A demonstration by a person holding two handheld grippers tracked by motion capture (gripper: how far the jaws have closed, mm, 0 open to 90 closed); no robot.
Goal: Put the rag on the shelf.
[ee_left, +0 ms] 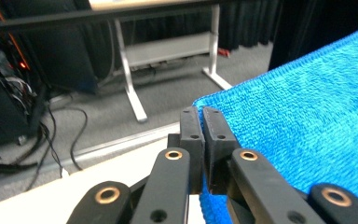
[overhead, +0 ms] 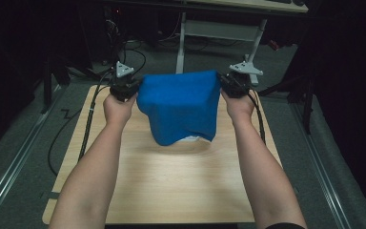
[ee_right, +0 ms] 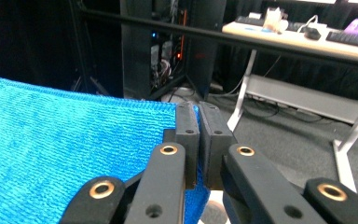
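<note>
Blue towel (overhead: 180, 107), terry weave, held up by its two top corners above the far half of the tabletop (overhead: 171, 191), top edge stretched level, lower part hanging in folds with the bottom hem close over the wood. Left gripper (overhead: 134, 87) clamped on the left top corner, jaws pressed together on the cloth. Right gripper (overhead: 223, 80) clamped likewise on the right top corner. Pale patch just visible beneath the hem, unidentifiable

Black jaws, brass-ringed screws, grey plates, black cables
</note>
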